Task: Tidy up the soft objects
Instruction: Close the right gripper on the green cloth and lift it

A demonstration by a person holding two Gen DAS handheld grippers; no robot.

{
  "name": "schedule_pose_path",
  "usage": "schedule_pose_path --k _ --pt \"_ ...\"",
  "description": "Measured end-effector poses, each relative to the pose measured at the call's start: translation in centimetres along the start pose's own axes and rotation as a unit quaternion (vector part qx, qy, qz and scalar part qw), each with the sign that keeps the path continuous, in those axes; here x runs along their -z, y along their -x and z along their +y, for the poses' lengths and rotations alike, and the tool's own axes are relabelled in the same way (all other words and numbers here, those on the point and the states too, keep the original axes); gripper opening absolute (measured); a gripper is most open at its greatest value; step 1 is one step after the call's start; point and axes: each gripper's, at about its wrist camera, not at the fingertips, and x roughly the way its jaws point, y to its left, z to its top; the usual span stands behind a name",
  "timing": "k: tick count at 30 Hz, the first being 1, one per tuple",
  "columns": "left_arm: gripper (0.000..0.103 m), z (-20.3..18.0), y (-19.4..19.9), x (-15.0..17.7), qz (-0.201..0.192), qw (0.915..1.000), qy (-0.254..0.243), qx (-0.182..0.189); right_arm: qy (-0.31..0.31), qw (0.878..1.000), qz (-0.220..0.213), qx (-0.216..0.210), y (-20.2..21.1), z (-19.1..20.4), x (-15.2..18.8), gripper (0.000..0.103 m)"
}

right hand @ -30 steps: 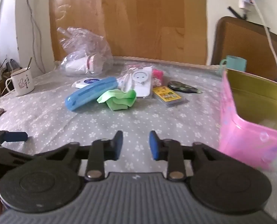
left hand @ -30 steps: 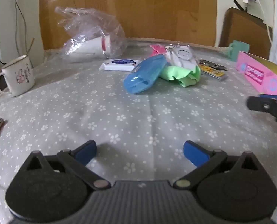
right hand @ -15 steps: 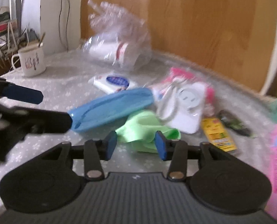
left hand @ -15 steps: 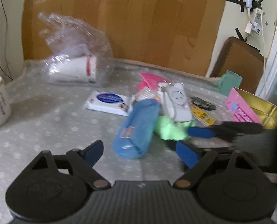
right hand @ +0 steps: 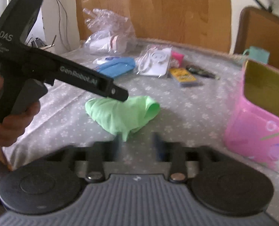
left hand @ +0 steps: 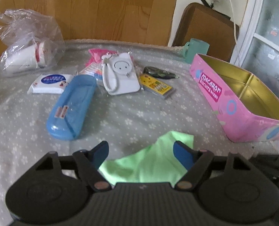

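Observation:
A light green cloth [left hand: 149,162] lies crumpled on the grey flowered tablecloth [left hand: 135,116], apart from the other items. My left gripper [left hand: 141,148] is open, its blue fingers either side of the cloth just above it. In the right wrist view the cloth [right hand: 120,111] lies in front of my right gripper [right hand: 137,145], which is open and blurred, with the left gripper's body reaching over the cloth from the left. An open pink tin [left hand: 239,98] with a gold inside stands to the right.
Behind the cloth lie a blue case [left hand: 71,105], a tissue pack [left hand: 49,81], a bagged white charger [left hand: 118,75], a pink item [left hand: 95,55], a yellow card pack [left hand: 156,86] and a dark object [left hand: 160,72]. A plastic bag [left hand: 26,41] sits back left, a teal cup [left hand: 196,50] back right.
The green cloth has moved from beside the blue case to open tablecloth nearer the front. My left gripper now straddles it. The right gripper has pulled back and opened wider.

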Motion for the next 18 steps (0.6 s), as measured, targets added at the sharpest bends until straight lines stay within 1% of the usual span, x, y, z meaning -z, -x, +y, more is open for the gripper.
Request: schedule_pose_path --k 1,2,4,5,6,7,8,9,10,11,12,13,14,15,18 --pt "0.093 -0.3 0.0 0.2 0.002 1.0000 0.003 -0.005 0.004 1.000 -0.012 0.002 0.1 0.1 0.0 0.071" --pt "0.099 -0.4 0.1 0.1 0.005 0.9999 0.004 -0.010 0.010 1.000 -0.018 -0.003 -0.2 0.1 -0.1 0.071" --pt "0.101 -1.1 0.4 0.1 0.006 0.9997 -0.002 -0.024 0.021 1.000 -0.013 -0.006 -1.4 0.0 -0.8 0.072" --pt "0.100 -1.3 0.6 0.0 0.004 0.9995 -0.009 -0.031 0.020 1.000 -0.007 -0.005 -2.2 0.0 -1.0 0.072" --pt "0.098 -1.6 0.6 0.1 0.003 0.9991 -0.017 -0.038 0.013 1.000 -0.001 -0.008 -3.2 -0.5 -1.4 0.071" --pt "0.086 -1.7 0.6 0.2 0.007 0.9990 -0.020 -0.040 0.007 1.000 0.005 -0.014 -3.9 -0.6 -1.5 0.070" --pt "0.064 -1.7 0.5 0.3 0.017 0.9990 -0.016 -0.038 0.005 1.000 0.005 -0.026 -4.3 -0.6 -1.5 0.061" --pt "0.054 -1.7 0.3 0.5 0.031 0.9990 -0.012 -0.030 0.013 1.000 -0.005 -0.027 -4.2 -0.3 -1.3 0.047" --pt "0.043 -1.8 -0.1 0.6 0.046 0.9987 -0.011 -0.021 0.026 0.999 -0.007 -0.031 -4.2 0.0 -1.2 0.041" --pt "0.028 -1.8 -0.1 0.8 0.043 0.9990 -0.005 -0.013 0.031 0.998 -0.009 -0.046 -3.9 0.3 -1.1 0.019" --pt "0.020 -1.8 -0.1 0.9 0.041 0.9991 -0.003 -0.009 0.027 0.999 -0.010 -0.047 -3.5 0.6 -0.9 0.018" --pt "0.012 -2.3 0.0 0.7 0.043 0.9990 -0.007 -0.004 0.029 0.999 -0.018 -0.037 -3.1 0.6 -0.7 0.018" --pt "0.012 -3.1 0.2 0.4 0.045 0.9989 -0.013 0.004 0.034 0.999 -0.034 -0.023 -2.3 0.6 -0.6 0.017" --pt "0.012 -4.2 0.6 0.1 0.038 0.9989 -0.028 -0.001 0.036 0.998 -0.048 -0.011 -1.7 0.4 -0.7 0.017" --pt "0.012 -8.1 1.8 -1.4 0.000 0.9955 -0.095 -0.002 0.014 0.995 -0.098 0.029 1.0 -1.7 -1.6 0.017"
